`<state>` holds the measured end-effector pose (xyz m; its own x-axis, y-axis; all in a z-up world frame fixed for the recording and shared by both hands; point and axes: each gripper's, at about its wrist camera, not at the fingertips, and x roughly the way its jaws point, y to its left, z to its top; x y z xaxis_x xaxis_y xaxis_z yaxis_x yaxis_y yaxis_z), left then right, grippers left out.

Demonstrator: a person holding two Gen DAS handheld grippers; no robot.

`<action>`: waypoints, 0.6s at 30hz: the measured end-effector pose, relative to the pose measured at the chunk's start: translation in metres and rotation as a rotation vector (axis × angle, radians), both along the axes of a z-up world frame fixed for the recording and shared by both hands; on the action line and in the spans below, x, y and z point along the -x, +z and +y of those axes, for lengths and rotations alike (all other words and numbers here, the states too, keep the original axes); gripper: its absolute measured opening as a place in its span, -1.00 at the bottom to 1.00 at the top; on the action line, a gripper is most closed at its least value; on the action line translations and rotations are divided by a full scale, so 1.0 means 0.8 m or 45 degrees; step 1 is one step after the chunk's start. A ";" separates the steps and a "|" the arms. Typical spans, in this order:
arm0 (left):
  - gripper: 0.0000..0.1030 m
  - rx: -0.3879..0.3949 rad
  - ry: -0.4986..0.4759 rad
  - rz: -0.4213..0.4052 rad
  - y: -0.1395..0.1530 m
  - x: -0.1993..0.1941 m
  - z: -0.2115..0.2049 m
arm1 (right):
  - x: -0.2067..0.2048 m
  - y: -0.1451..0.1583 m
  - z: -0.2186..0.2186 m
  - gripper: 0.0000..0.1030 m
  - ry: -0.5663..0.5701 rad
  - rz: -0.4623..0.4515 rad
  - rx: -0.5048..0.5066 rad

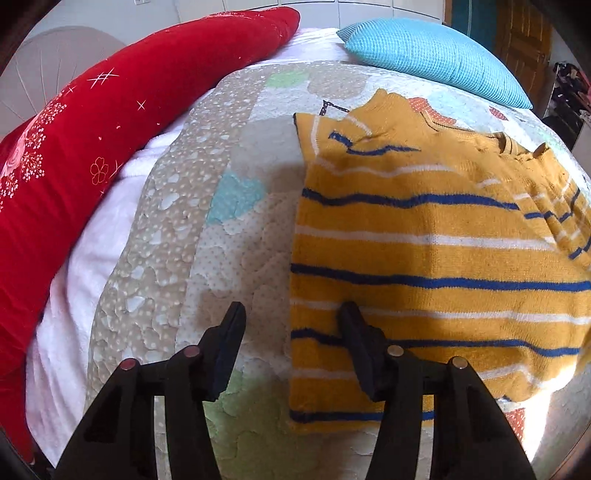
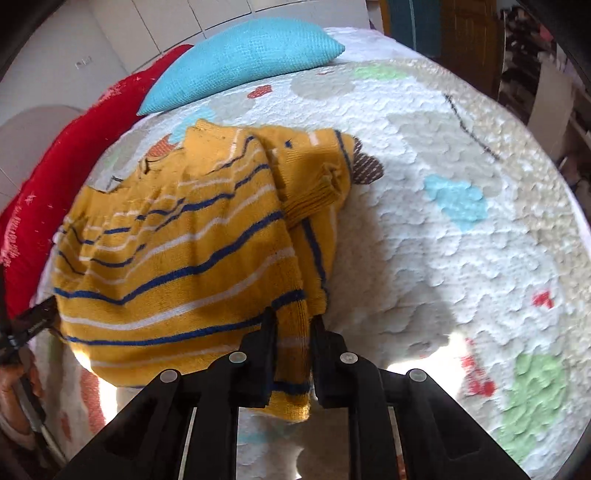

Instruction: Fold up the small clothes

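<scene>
Since the right gripper (image 2: 293, 343) is clamped on the hem corner of the sweater (image 2: 177, 251), that thick, soft knit should drape without slipping. It lies on the quilt (image 2: 443, 221), sleeve bunched at 12 o'clock. Left gripper (image 1: 291, 343), spread and empty, straddles its left edge; I'd pinch there. A blue pillow (image 1: 436, 55) sits beyond.

A bed under a patchwork quilt (image 2: 461, 229) carries a red pillow (image 1: 92, 147) and a blue cushion (image 1: 436, 59), with white panelled cupboards (image 2: 129, 33) behind and sunlight patches.
</scene>
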<state>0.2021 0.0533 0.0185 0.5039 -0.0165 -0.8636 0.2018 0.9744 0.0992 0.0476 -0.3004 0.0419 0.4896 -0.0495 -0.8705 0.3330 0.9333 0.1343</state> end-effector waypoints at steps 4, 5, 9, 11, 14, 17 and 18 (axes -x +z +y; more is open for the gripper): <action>0.33 0.019 0.043 -0.018 -0.003 0.003 0.015 | -0.001 -0.004 0.005 -0.51 -0.016 0.043 0.104; 0.40 0.021 0.057 -0.020 -0.003 0.004 0.021 | 0.002 -0.003 0.007 -0.34 -0.019 0.044 0.140; 0.41 0.038 0.096 -0.016 0.002 0.020 0.044 | 0.018 -0.002 0.005 -0.03 -0.035 0.046 0.161; 0.42 0.013 0.112 -0.030 0.006 0.030 0.053 | 0.033 0.000 -0.002 0.05 -0.061 0.020 0.105; 0.41 0.006 0.110 -0.040 0.012 0.048 0.061 | 0.059 0.003 -0.012 0.08 -0.105 -0.026 -0.009; 0.41 0.023 0.107 -0.066 0.025 0.068 0.063 | 0.085 0.009 -0.011 0.11 -0.115 -0.076 -0.073; 0.41 0.044 0.103 -0.072 0.031 0.075 0.063 | 0.093 0.011 -0.010 0.11 -0.118 -0.089 -0.081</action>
